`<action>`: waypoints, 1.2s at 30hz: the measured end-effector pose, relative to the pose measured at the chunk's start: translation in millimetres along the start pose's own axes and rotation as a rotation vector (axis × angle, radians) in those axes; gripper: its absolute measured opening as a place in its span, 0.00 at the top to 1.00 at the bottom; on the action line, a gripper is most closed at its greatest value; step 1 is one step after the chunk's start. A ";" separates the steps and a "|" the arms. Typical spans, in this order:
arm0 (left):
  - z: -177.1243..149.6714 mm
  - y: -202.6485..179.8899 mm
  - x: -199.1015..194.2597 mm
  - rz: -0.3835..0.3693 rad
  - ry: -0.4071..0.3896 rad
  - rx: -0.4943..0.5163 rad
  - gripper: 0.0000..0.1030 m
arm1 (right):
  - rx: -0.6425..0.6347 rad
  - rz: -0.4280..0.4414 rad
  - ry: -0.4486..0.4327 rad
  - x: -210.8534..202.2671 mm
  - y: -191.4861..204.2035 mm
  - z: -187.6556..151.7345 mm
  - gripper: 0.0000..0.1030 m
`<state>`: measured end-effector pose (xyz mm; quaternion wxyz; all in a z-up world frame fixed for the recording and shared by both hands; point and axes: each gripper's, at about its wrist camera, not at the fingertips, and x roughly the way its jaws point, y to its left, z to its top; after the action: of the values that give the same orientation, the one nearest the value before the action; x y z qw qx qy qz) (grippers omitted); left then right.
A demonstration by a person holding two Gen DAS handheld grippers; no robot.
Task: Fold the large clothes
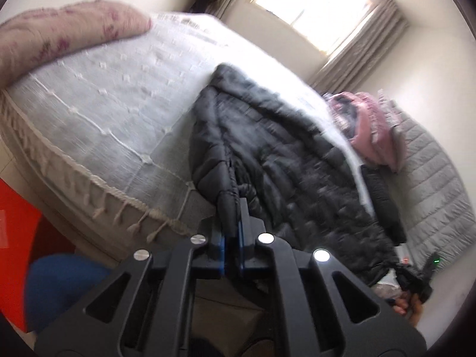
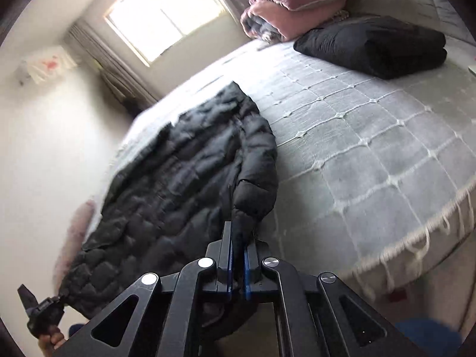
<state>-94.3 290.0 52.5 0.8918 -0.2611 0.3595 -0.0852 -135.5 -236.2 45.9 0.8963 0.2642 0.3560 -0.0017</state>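
Observation:
A black quilted puffer jacket (image 1: pixel 285 160) lies stretched across the grey bedspread (image 1: pixel 113 110), its hem hanging over the bed's near edge. My left gripper (image 1: pixel 233 205) is shut on one hem corner of the jacket. My right gripper (image 2: pixel 238 235) is shut on the other hem corner; the jacket (image 2: pixel 184 178) runs away from it over the bedspread (image 2: pixel 372 154). In the left wrist view the right gripper (image 1: pixel 416 282) shows at the lower right, and in the right wrist view the left gripper (image 2: pixel 44 312) shows at the lower left.
A folded black garment (image 2: pixel 377 47) lies on the bed near pink pillows (image 2: pixel 297 3). A pink blanket (image 1: pixel 65 29) lies on another part of the bed. The bedspread's fringed edge (image 2: pixel 416 238) hangs over the side. A curtained window (image 2: pixel 166 12) is beyond the bed.

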 end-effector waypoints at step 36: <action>219.5 43.2 209.0 0.096 0.167 -0.104 0.30 | 0.045 -0.150 -0.126 172.7 32.5 229.1 0.46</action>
<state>206.6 344.5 37.8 0.8471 -0.2816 0.4485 -0.0452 145.6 -285.1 89.9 0.9081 0.2564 0.3177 -0.0936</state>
